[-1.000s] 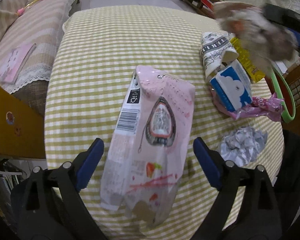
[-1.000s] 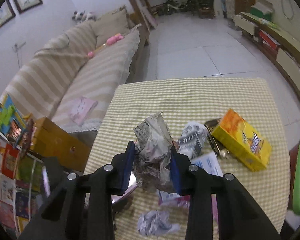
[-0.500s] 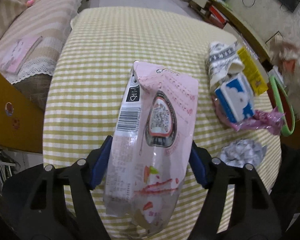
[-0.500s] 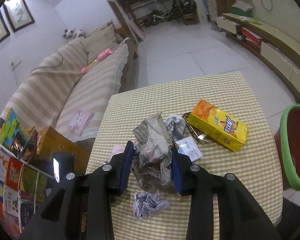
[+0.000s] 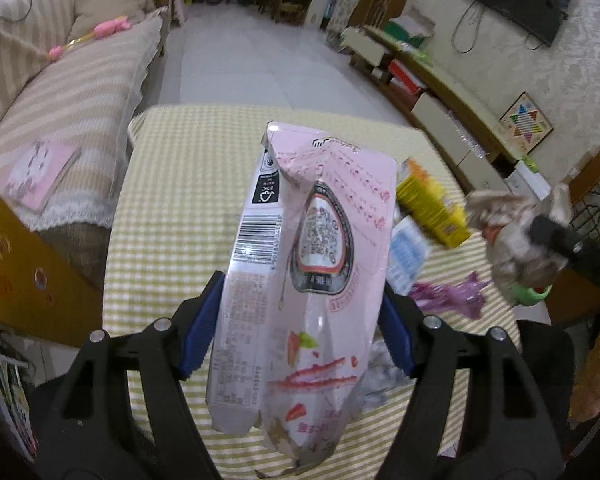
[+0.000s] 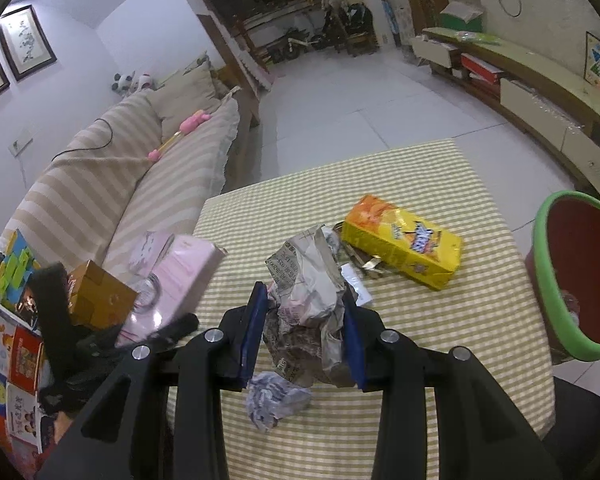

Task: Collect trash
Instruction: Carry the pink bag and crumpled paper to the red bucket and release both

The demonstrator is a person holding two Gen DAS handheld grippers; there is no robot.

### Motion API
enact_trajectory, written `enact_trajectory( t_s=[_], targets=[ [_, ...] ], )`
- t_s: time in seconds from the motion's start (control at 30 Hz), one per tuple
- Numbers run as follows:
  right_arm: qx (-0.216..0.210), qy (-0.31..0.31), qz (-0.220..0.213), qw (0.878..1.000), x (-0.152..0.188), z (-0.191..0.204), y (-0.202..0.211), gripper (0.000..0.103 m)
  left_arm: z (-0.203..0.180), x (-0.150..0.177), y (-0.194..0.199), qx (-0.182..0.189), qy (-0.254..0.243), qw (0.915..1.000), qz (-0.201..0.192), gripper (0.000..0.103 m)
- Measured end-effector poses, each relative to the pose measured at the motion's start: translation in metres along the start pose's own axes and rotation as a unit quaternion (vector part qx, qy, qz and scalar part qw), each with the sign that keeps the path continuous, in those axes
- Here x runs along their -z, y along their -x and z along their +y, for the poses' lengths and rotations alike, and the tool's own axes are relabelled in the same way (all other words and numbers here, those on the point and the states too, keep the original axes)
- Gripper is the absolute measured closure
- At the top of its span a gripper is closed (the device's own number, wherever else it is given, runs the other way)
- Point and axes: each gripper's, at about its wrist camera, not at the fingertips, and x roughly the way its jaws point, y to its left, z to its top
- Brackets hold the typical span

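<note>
From the left wrist, the left gripper points level over the table, its blue pads clamped on a pink carton held above the cloth.

From the right wrist, the right gripper tilts down, gripping crumpled newspaper; the bin stands to its right, a yellow box just ahead.

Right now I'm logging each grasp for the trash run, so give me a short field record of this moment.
left hand-held gripper: shut on pink carton, lifted above table
right hand-held gripper: shut on crumpled newspaper
bin: green rim, red inside, beside the table's right edge
left on table: yellow box, crumpled paper ball, purple wrapper
</note>
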Motion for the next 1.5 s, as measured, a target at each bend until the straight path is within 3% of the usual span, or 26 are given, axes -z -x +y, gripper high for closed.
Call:
enact_trajectory(
  t_s=[0.4,0.7,1.5],
  targets=[
    [0.031,-0.032,-0.027,0.999,0.002,-0.035,0.028,0.068,-0.052,-0.030,0.011,0.053,-0.047,0.9968,-0.038,0.034],
    [0.043,-0.049,-0.030,0.997,0.004,-0.051,0.034,0.068,-0.078,-0.032,0.008,0.076,-0.068,0.9941,-0.037,0.034],
    [0.082,-0.110,-0.055,0.989,0.010,-0.113,0.065,0.068,-0.121,-0.034,-0.009,0.083,-0.111,0.9903,-0.012,0.034]
  ],
)
